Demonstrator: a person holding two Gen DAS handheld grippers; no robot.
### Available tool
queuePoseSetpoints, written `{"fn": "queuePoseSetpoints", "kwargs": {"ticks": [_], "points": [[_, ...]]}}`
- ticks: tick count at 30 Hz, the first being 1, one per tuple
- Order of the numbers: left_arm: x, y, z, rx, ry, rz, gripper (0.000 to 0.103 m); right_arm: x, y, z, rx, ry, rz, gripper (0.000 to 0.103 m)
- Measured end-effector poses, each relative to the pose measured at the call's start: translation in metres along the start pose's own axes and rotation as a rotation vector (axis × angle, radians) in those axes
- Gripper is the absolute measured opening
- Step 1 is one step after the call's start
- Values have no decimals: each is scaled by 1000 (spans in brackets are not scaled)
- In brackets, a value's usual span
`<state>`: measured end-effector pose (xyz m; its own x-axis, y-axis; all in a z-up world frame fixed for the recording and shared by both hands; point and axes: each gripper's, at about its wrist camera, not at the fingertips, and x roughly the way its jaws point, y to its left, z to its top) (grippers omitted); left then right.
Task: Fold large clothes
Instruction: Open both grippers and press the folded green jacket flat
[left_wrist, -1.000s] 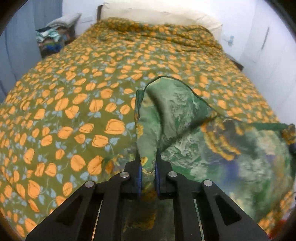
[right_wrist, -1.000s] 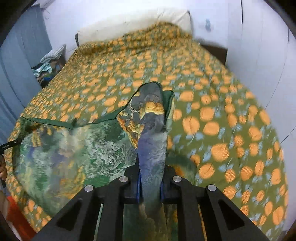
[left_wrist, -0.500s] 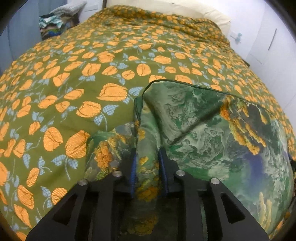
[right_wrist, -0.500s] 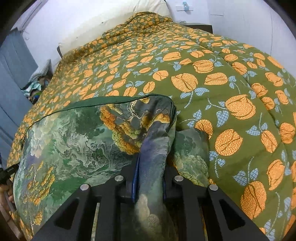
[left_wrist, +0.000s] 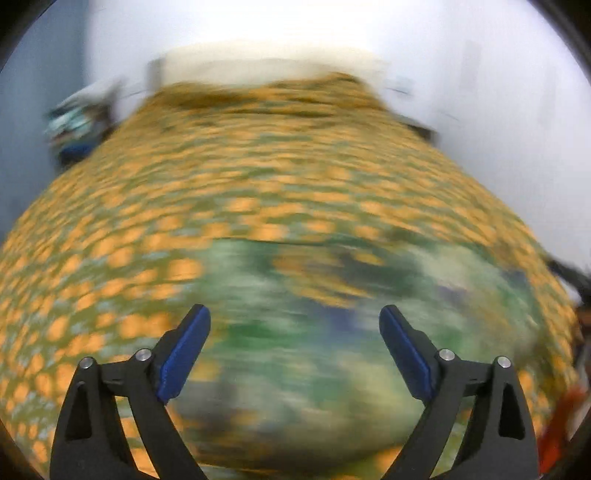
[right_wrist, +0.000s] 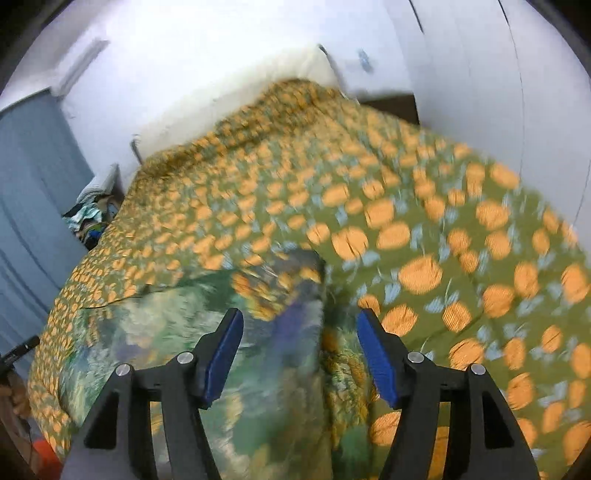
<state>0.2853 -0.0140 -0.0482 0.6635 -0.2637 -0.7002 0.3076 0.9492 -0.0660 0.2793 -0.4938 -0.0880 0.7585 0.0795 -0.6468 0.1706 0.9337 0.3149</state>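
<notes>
A large green garment with yellow and blue print (left_wrist: 314, 321) lies folded on the bed, blurred by motion; it also shows in the right wrist view (right_wrist: 207, 332). My left gripper (left_wrist: 294, 325) is open and empty, raised above the garment's near part. My right gripper (right_wrist: 300, 328) is open and empty, above the garment's right edge, where a ridge of cloth (right_wrist: 299, 295) runs between the blue pads. The right gripper's dark tip (left_wrist: 569, 273) shows at the right edge of the left wrist view.
The bed carries an olive cover with orange flowers (left_wrist: 221, 177) (right_wrist: 443, 240). A white pillow (right_wrist: 240, 92) lies at the head. A pile of clothes (right_wrist: 92, 214) sits at the far left by a blue curtain. White walls stand to the right.
Both grippers have opened and let go of the garment. Both have pulled up and back from it, and the garment now lies flat on the bed.
</notes>
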Motion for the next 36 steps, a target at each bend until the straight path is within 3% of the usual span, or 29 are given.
{"fn": "queuePoseSetpoints", "kwargs": {"ticks": [2, 4, 7, 10, 13, 16, 18, 21, 26, 30, 36], "points": [[17, -48, -11, 103, 31, -77, 94, -10, 18, -1, -27, -3, 46, 68], [41, -78, -23, 179, 59, -86, 94, -12, 34, -8, -60, 11, 84, 69], [110, -109, -57, 275, 194, 27, 95, 1, 58, -32, -148, 49, 91, 70], [125, -104, -66, 239, 183, 43, 102, 23, 55, -58, -123, 130, 84, 70], [110, -101, -44, 209, 204, 25, 99, 24, 47, -75, -110, 141, 87, 70], [105, -102, -12, 208, 156, 17, 98, 10, 48, -81, -129, 75, 84, 70], [132, -103, 8, 212, 168, 40, 98, 9, 47, -81, -118, 48, 98, 70], [195, -93, 21, 177, 272, 56, 103, 16, 49, -81, -121, 53, 102, 70], [251, -83, 54, 53, 291, 137, 103, 21, 44, -89, -162, 70, 112, 70], [259, -92, 53, 101, 292, 175, 103, 23, 40, -88, -153, 65, 134, 70], [201, -93, 37, 153, 228, 114, 101, 16, 37, -83, -120, 40, 150, 70]]}}
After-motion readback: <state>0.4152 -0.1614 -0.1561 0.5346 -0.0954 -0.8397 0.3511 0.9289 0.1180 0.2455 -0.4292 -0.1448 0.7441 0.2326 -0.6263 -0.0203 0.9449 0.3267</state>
